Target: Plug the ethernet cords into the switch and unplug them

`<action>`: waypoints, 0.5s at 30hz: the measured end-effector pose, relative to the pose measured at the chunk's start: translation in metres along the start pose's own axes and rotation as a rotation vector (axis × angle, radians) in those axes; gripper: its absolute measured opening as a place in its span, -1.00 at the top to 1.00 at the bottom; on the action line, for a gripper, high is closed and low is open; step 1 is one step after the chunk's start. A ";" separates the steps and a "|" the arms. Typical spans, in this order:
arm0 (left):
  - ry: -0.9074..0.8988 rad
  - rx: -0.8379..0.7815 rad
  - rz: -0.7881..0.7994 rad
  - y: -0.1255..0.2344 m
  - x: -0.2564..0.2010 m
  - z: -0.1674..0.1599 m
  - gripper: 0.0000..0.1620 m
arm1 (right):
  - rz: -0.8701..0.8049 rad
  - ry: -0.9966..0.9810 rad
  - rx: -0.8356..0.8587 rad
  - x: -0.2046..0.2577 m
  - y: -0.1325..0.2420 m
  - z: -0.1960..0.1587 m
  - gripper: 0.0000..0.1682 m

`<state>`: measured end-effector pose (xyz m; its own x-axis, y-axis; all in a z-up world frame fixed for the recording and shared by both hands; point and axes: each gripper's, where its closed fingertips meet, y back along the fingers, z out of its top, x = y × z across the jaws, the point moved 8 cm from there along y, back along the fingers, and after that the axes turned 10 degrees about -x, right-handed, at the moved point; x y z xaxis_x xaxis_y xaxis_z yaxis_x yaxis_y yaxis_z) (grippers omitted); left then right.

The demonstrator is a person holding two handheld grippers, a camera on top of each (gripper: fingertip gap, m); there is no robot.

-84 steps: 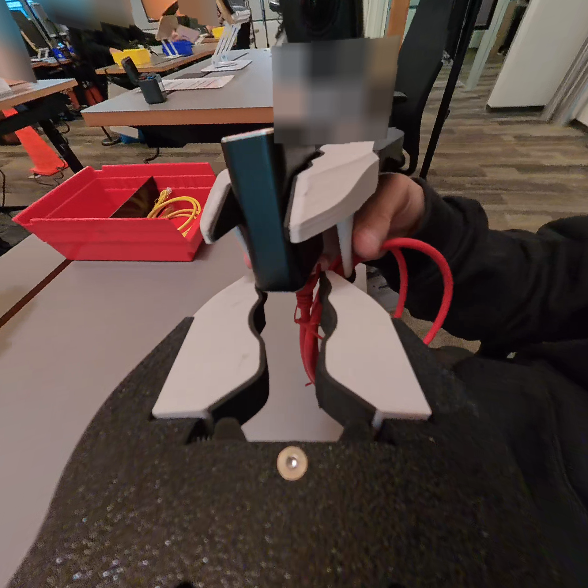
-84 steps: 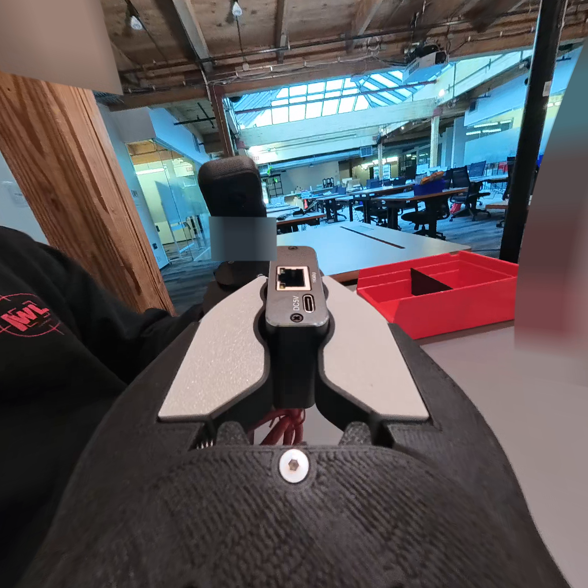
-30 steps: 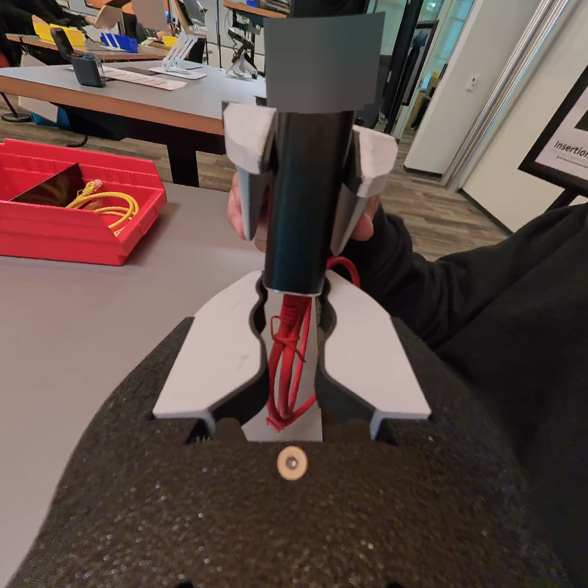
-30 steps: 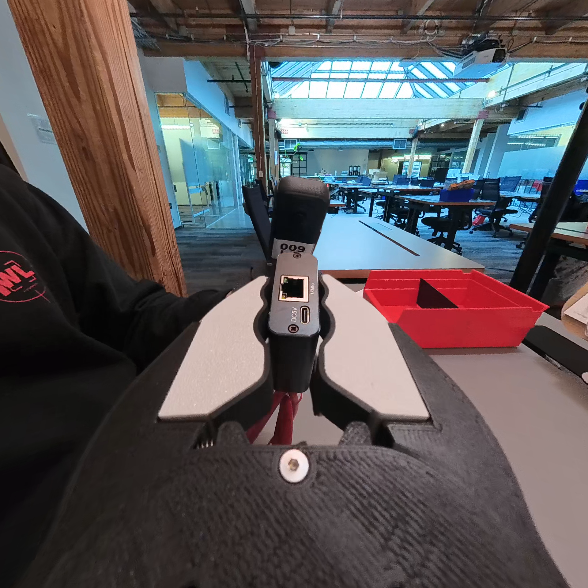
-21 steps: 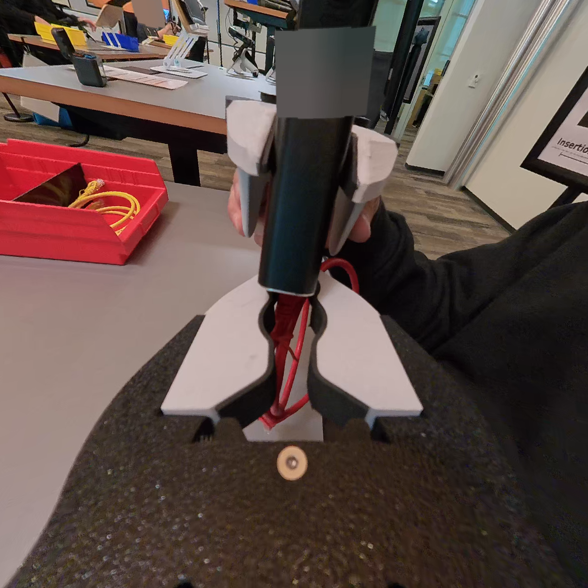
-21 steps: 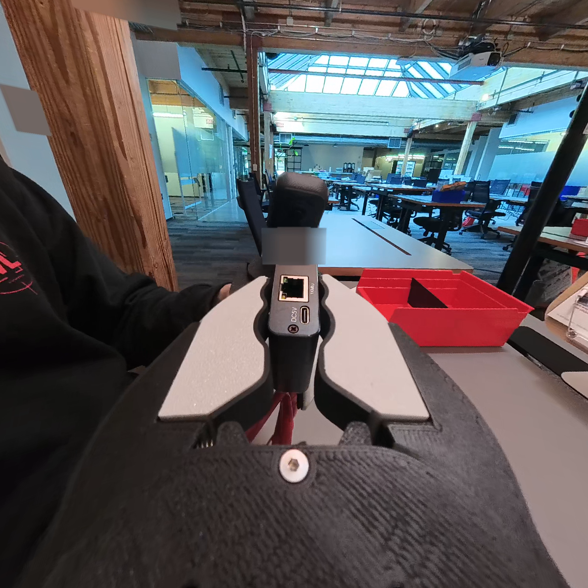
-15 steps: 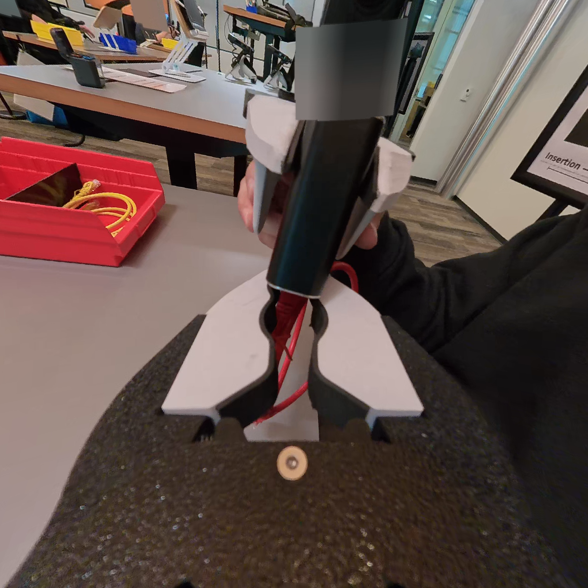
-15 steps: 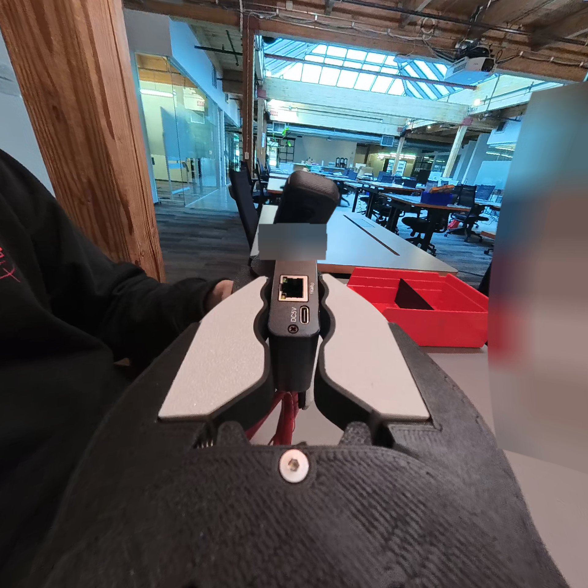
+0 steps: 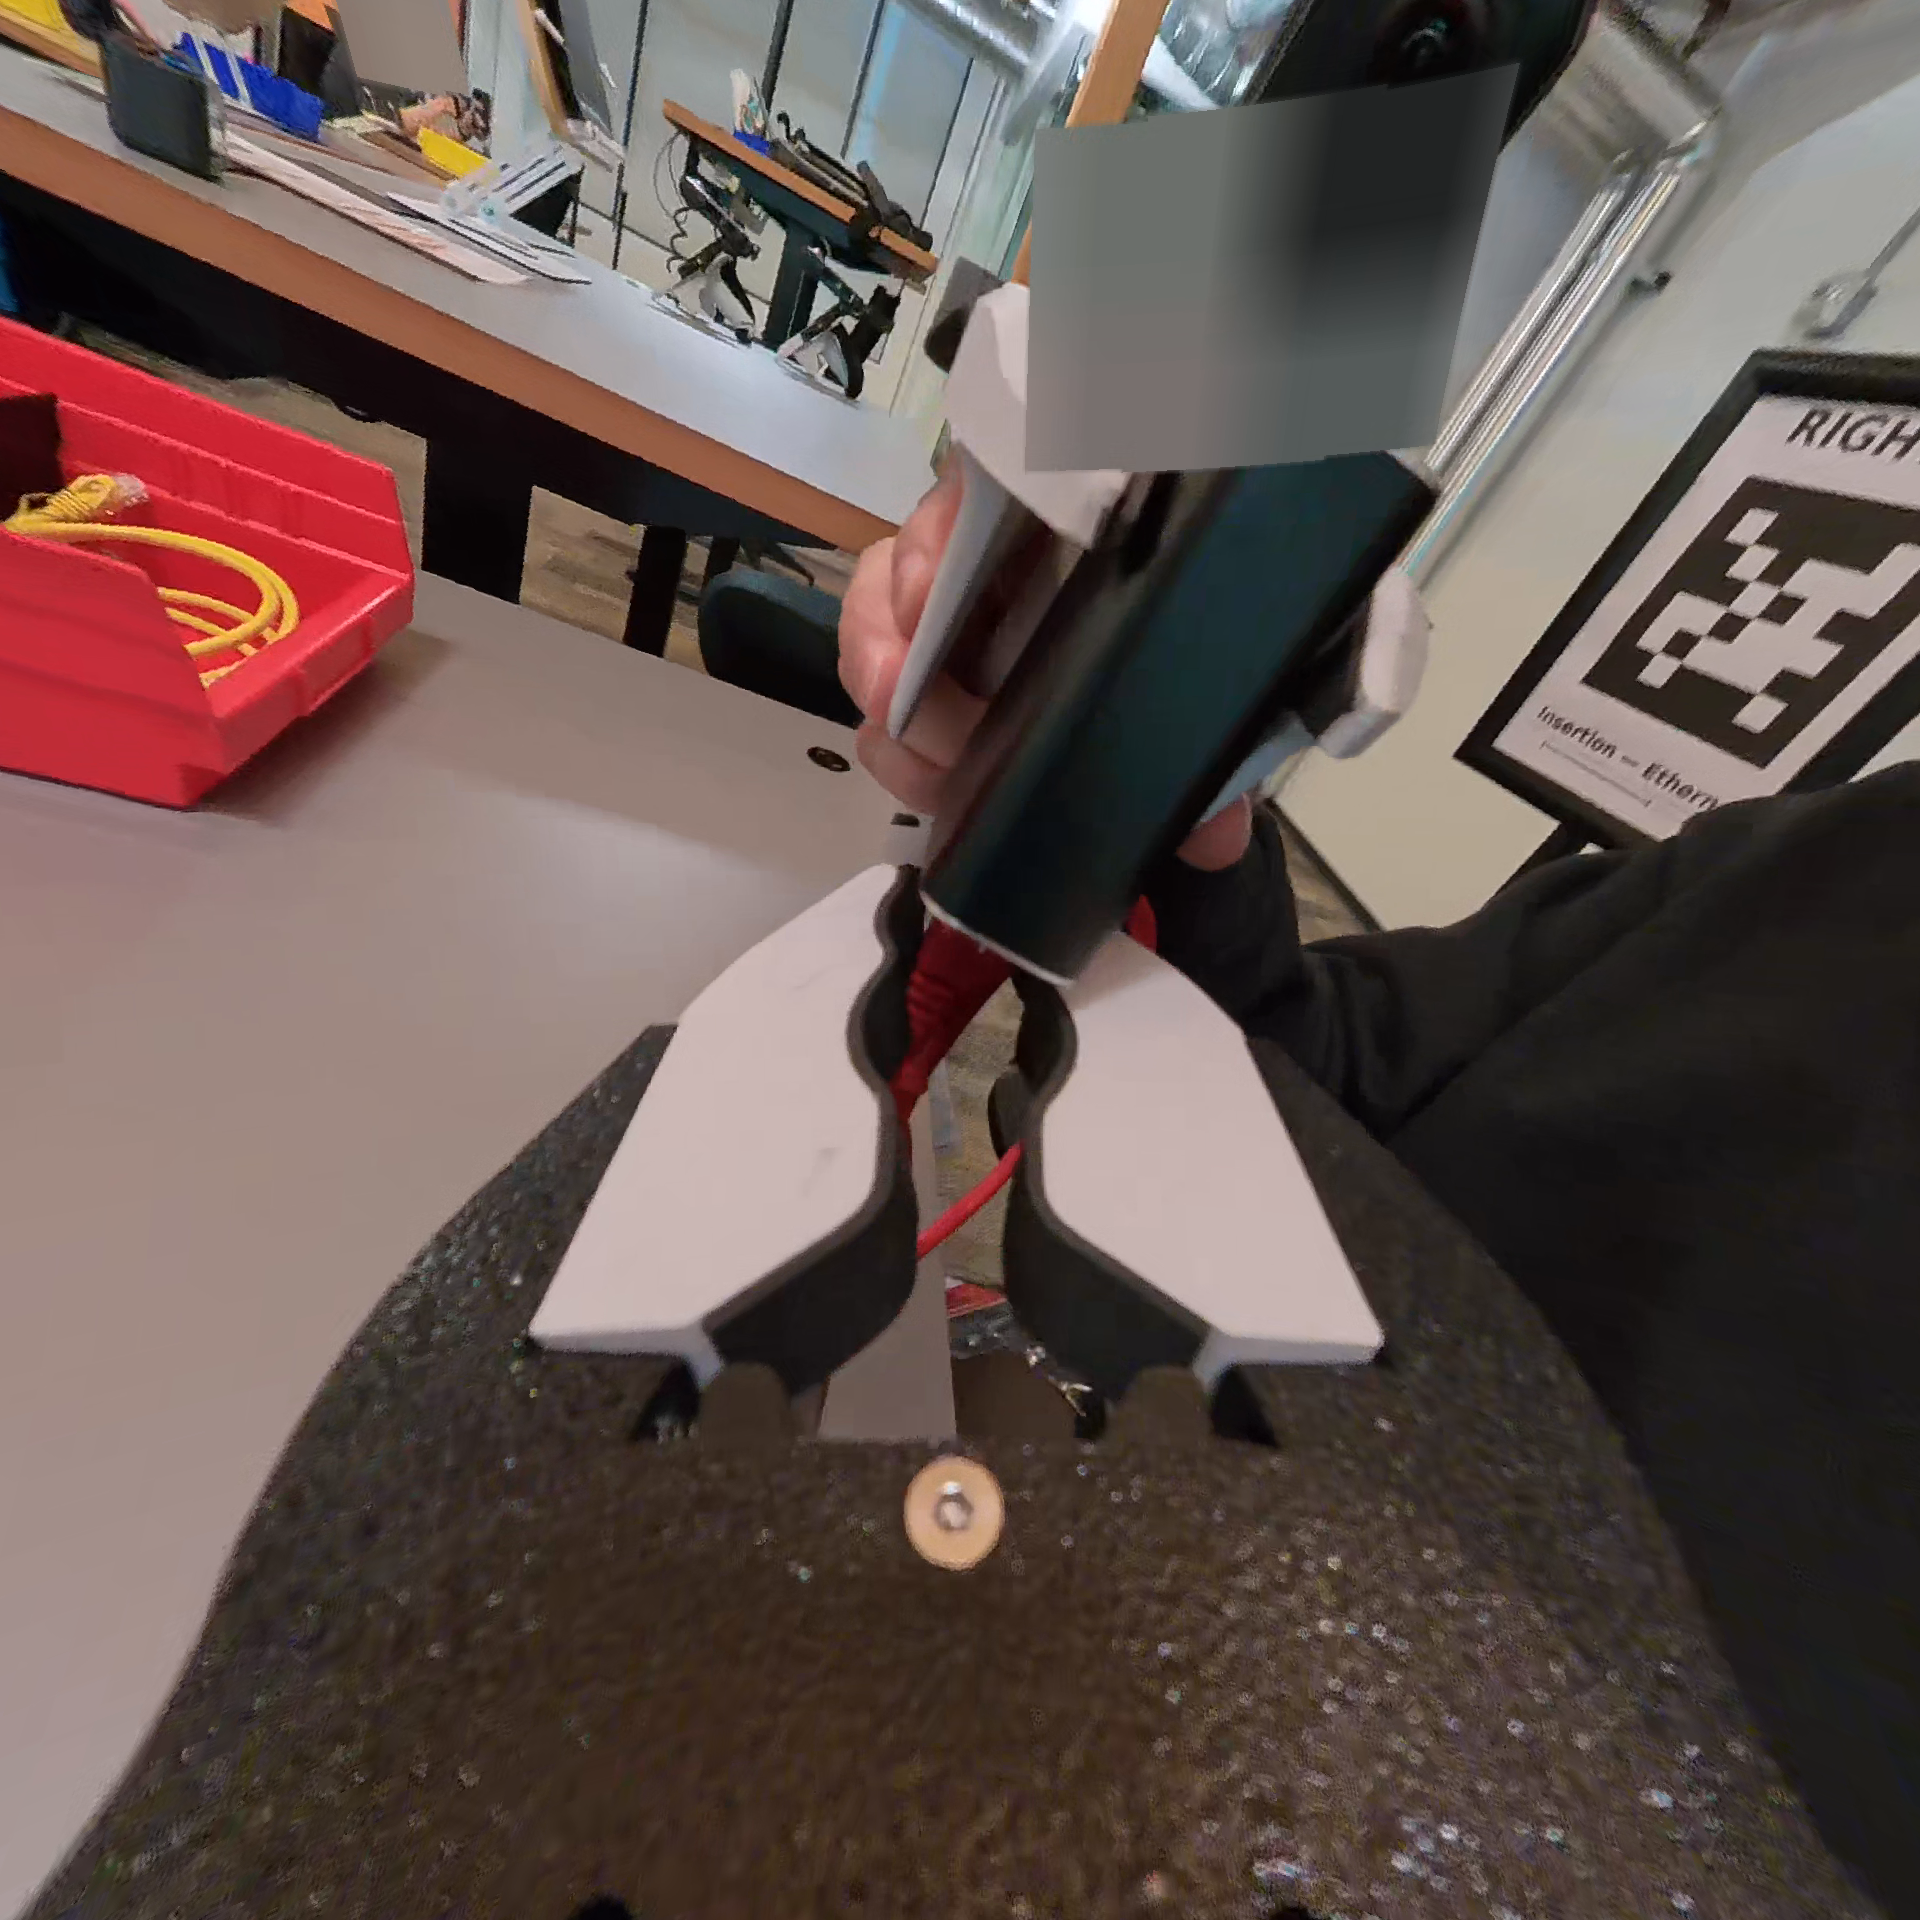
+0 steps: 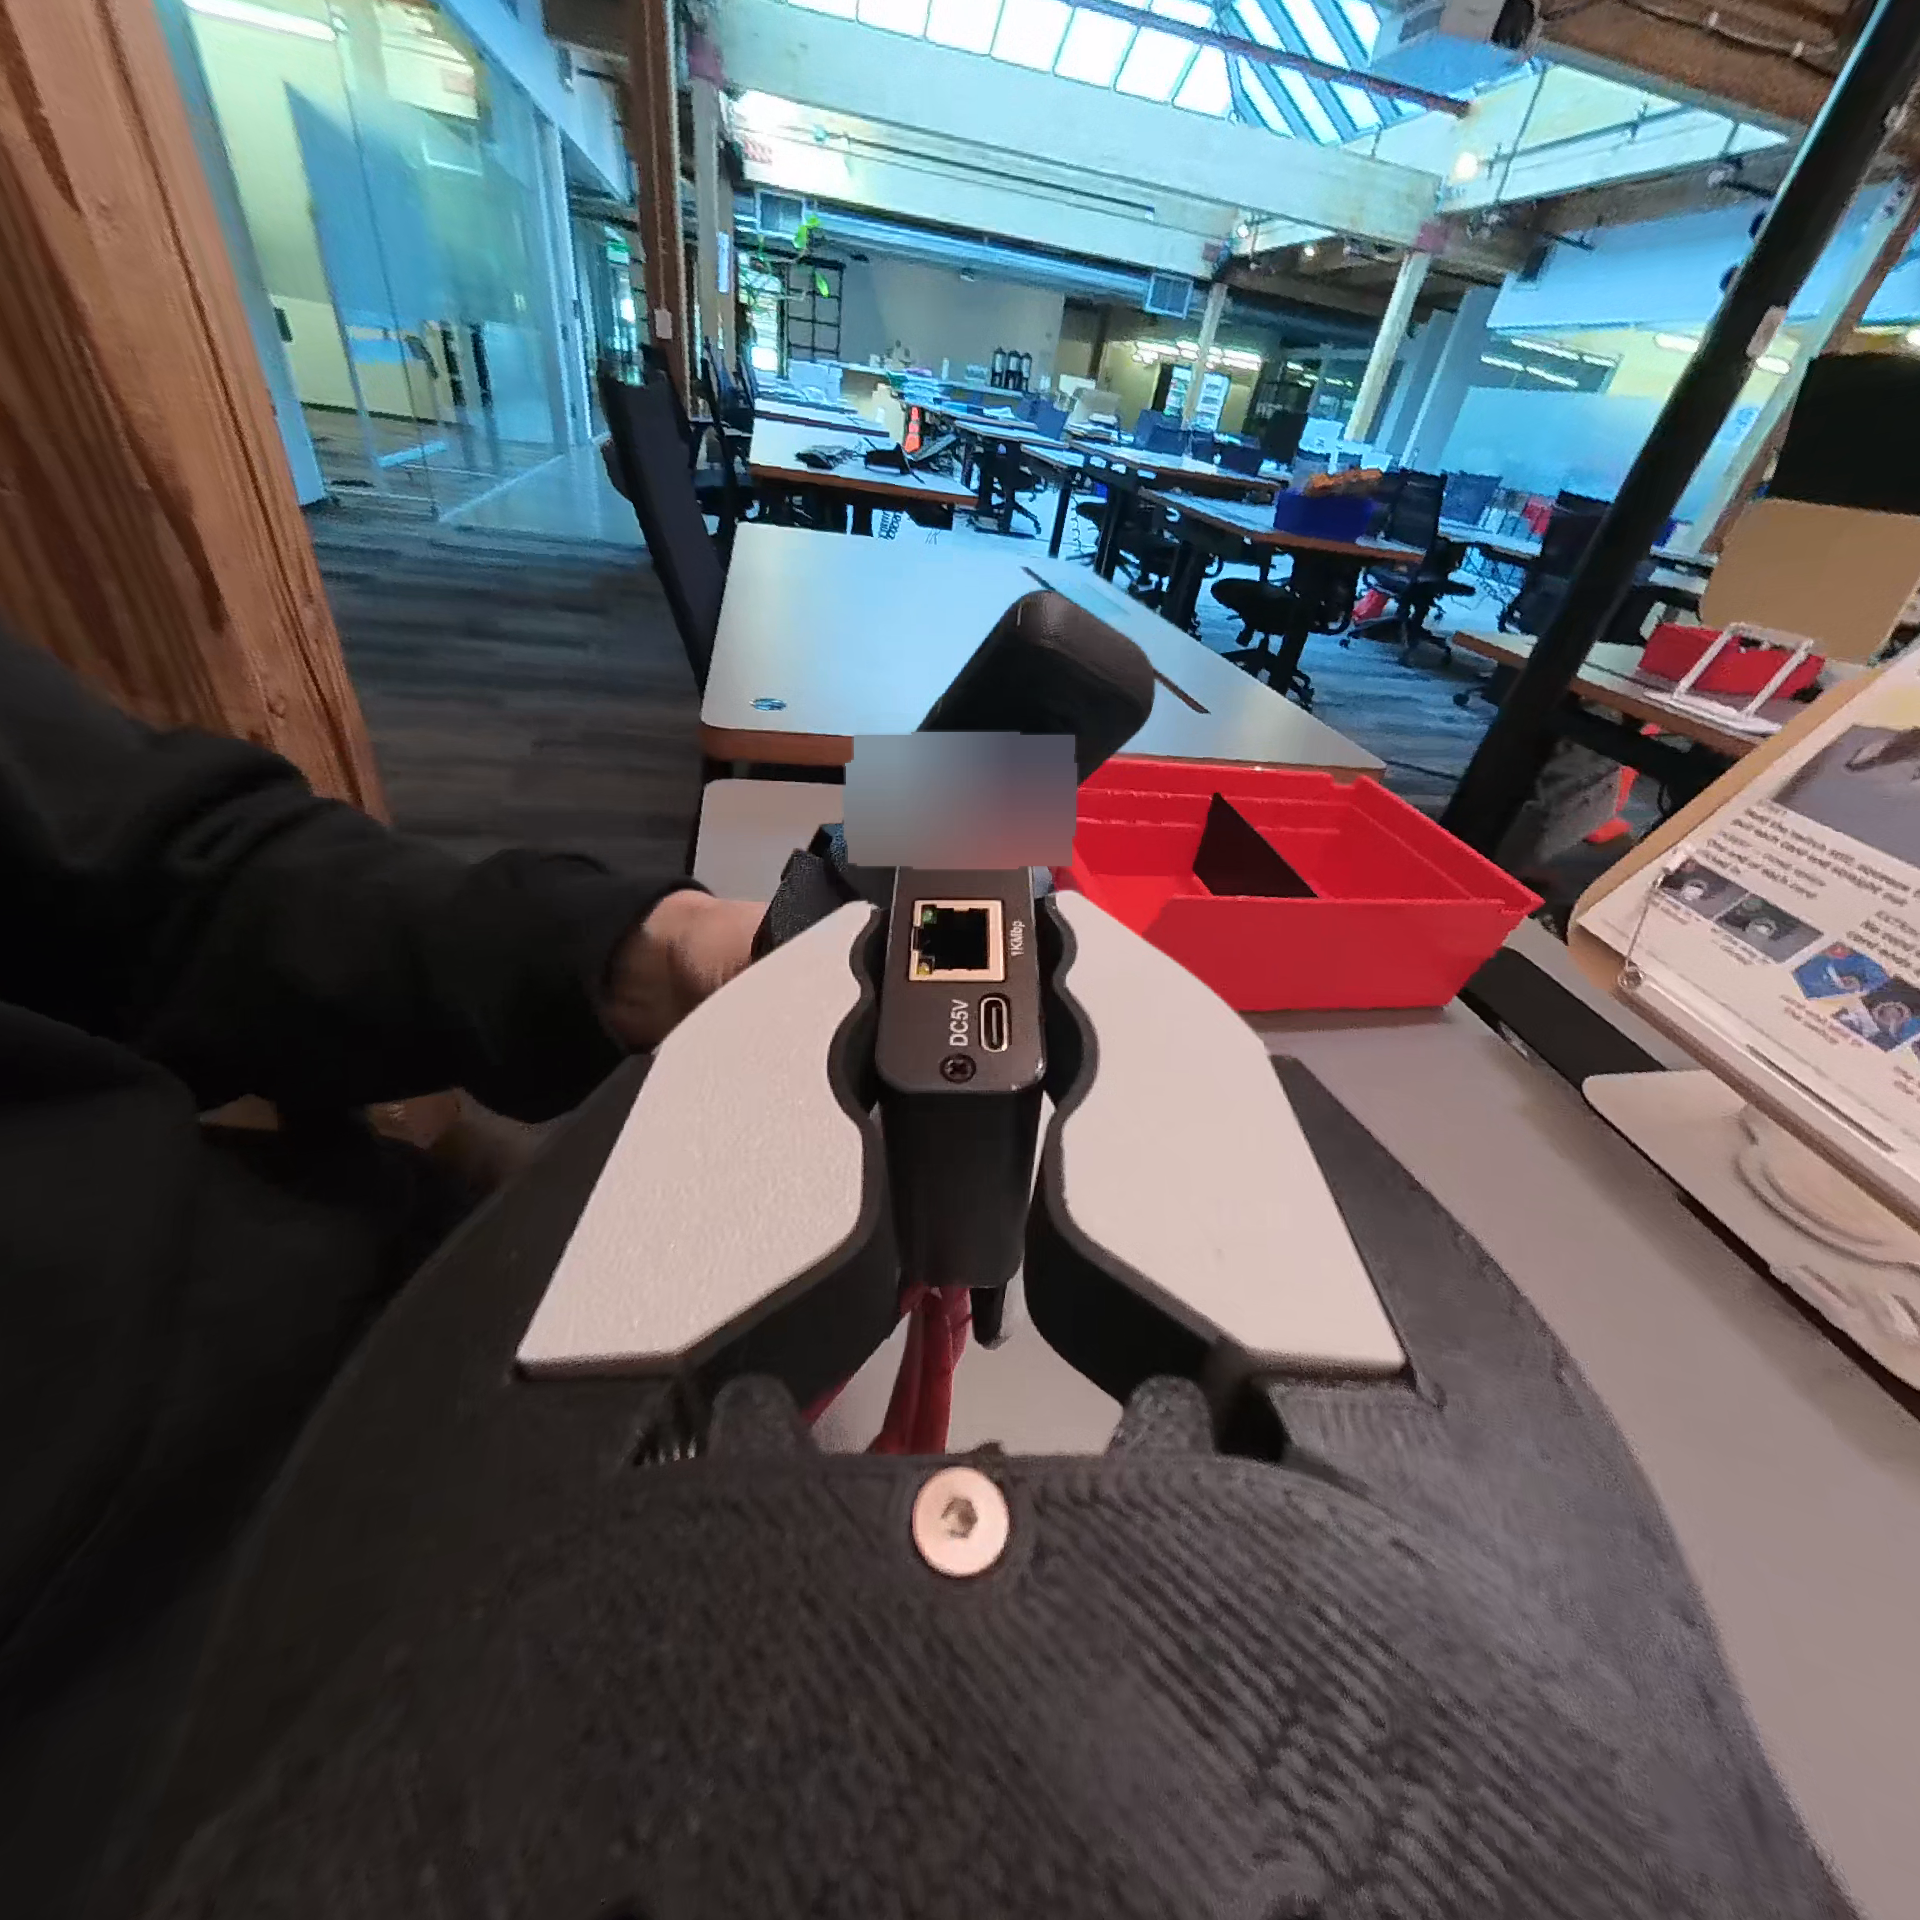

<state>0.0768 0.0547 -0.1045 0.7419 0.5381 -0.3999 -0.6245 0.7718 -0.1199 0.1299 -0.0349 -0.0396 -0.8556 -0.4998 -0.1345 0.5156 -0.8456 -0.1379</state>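
In the left wrist view my left gripper [image 9: 966,935] is shut on the boot of a red ethernet cord [image 9: 940,1003]. Its plug sits in the lower end of the black switch [image 9: 1143,707]. The switch leans up to the right, held between the white fingers [image 9: 982,416] of my right gripper, with a hand behind it. In the right wrist view my right gripper [image 10: 961,925] is shut on the switch [image 10: 956,1039], whose end face shows an empty ethernet port and a small oval port. Red cords [image 10: 935,1361] hang below it. The other ports are hidden.
A red bin [image 9: 260,675] holding a yellow cord [image 9: 177,582] stands at the left on the grey table [image 9: 364,987]; it also shows in the right wrist view [image 10: 1351,935]. An instruction sheet on a stand [image 10: 1766,914] is at the right. A framed sign [image 9: 1745,623] stands behind. One gripper's finger ends stand about 8 cm off the other's.
My left fingers have closed in on the red plug. Both grippers have tilted and swung, so the switch now leans to the right. The instruction stand has come into the right view.
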 end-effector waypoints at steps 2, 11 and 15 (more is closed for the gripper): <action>0.049 -0.023 -0.025 0.000 0.005 -0.003 0.79 | -0.023 -0.003 0.009 -0.003 -0.001 -0.003 0.68; 0.210 -0.072 -0.115 -0.007 0.021 -0.014 0.80 | -0.067 -0.028 0.054 -0.014 0.003 -0.012 0.67; 0.258 -0.086 -0.124 -0.012 0.027 -0.016 0.79 | -0.103 -0.052 0.064 -0.020 0.008 -0.015 0.67</action>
<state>0.1000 0.0547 -0.1285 0.7342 0.3292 -0.5937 -0.5593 0.7891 -0.2541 0.1522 -0.0290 -0.0524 -0.9061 -0.4168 -0.0718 0.4220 -0.9026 -0.0852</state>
